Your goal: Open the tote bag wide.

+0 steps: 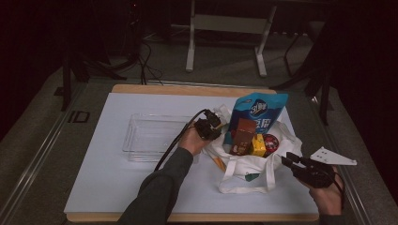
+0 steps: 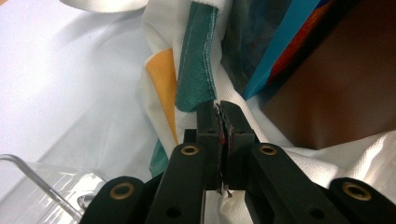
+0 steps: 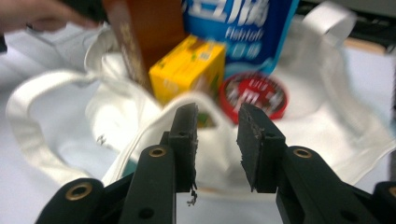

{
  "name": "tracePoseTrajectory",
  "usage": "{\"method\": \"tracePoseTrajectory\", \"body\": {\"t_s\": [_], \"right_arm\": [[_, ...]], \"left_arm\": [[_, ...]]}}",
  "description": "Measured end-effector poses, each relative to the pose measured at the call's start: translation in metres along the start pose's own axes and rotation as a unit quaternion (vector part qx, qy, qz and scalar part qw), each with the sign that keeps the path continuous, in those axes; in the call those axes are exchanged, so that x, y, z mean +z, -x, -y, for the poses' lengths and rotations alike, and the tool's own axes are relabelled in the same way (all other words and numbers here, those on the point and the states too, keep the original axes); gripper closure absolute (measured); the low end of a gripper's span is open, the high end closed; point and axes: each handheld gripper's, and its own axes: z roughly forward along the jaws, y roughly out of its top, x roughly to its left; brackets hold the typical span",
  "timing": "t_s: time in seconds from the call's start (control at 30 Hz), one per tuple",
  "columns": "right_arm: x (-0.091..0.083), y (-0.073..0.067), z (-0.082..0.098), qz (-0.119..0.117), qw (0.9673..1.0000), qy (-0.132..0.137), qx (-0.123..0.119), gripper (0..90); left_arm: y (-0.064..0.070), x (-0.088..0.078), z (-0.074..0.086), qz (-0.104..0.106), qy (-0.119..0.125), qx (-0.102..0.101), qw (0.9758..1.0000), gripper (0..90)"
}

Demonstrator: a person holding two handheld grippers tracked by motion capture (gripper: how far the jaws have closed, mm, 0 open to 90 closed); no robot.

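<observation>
White cloth tote bag (image 1: pixel 256 161) with looped handles and teal and orange patches: lies on the white-topped table (image 1: pixel 108 178), right of centre, mouth open.

Contents, standing or leaning in the bag's mouth: tall blue printed snack pouch (image 1: pixel 258 112) at the back; brown carton (image 1: pixel 244 133) in front of it; small yellow box (image 1: pixel 258 145) just beside the carton; round red-rimmed tin (image 1: pixel 271 142) to the right of the box.

Clear plastic rectangular tray (image 1: pixel 150 136): on the table, left of the bag, nothing visible in it.

Left claw (image 2: pixel 223 122): at the bag's left rim, jaws pressed together on a fold of the white cloth just below the teal patch; brown carton close on the far side.

Right claw (image 3: pixel 217 128): off the bag's right side near the table's front corner, jaws spread, nothing between them, aimed at the bag; no earlier frame to compare.
</observation>
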Motion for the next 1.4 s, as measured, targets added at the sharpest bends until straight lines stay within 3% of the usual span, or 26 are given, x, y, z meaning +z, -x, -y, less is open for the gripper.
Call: {"method": "tracePoseTrajectory", "body": {"t_s": [0.13,0.23,0.3,0.37,0.43,0.5,0.53,0.63,0.7,0.77,0.9,0.97,1.0,1.1,1.2,1.4], "right_arm": [[0.012,-0.003,0.014,-0.014,0.9998,-0.017,0.001,63.3],[0.014,-0.001,0.017,-0.011,0.9999,0.0,0.011,60.9],[0.013,-0.001,0.016,0.002,1.0,0.001,0.006,58.6],[0.016,-0.002,0.015,0.022,0.9996,-0.016,-0.001,58.4],[0.019,-0.001,0.017,0.025,0.9995,-0.022,0.003,64.0],[0.019,-0.004,0.019,0.011,0.9996,-0.024,-0.007,79.0],[0.019,-0.006,0.02,0.001,0.9995,-0.025,-0.017,81.8],[0.025,-0.01,0.024,0.007,0.9972,-0.059,-0.046,87.6],[0.033,-0.008,0.029,0.0,0.996,-0.074,-0.049,87.7],[0.043,-0.002,0.036,-0.001,0.9952,-0.089,-0.04,87.7],[0.068,0.0,0.05,-0.009,0.9932,-0.116,0.0,87.4],[0.07,0.0,0.051,-0.008,0.9936,-0.112,0.009,87.4],[0.07,0.002,0.049,-0.01,0.9926,-0.119,0.023,87.3],[0.071,0.002,0.047,-0.009,0.9912,-0.129,0.031,87.1],[0.071,-0.001,0.049,0.002,0.9918,-0.123,0.037,87.0],[0.07,0.001,0.051,-0.005,0.9922,-0.117,0.044,86.7]], "left_arm": [[0.002,-0.001,0.001,-0.003,0.0,0.003,1.0,87.7],[0.002,-0.002,0.001,-0.004,0.0,0.008,1.0,87.7],[0.002,-0.003,0.001,-0.004,-0.001,0.008,1.0,87.7],[0.002,-0.002,0.001,-0.004,-0.001,0.008,1.0,87.7],[0.003,-0.002,0.001,-0.005,-0.001,0.009,0.9999,87.8],[0.004,-0.002,0.001,-0.006,-0.001,0.01,0.9999,87.9],[0.003,-0.002,0.001,-0.006,-0.002,0.011,0.9999,88.0],[0.003,-0.001,0.001,-0.007,-0.004,0.009,0.9999,88.2],[0.002,0.0,0.001,-0.006,-0.004,0.007,0.9999,88.2],[0.002,0.0,0.001,-0.007,-0.004,0.004,1.0,88.2],[0.0,0.001,0.0,-0.005,-0.004,-0.005,1.0,88.2],[0.001,0.001,0.0,-0.005,-0.003,-0.004,1.0,88.3],[0.001,0.001,0.0,-0.005,-0.003,-0.004,1.0,88.2],[0.0,-0.002,0.001,0.0,0.006,-0.006,1.0,87.5],[0.001,-0.008,0.001,0.005,0.029,-0.006,0.9995,82.0],[0.008,-0.028,0.003,0.001,0.063,0.006,0.998,76.1]]}}
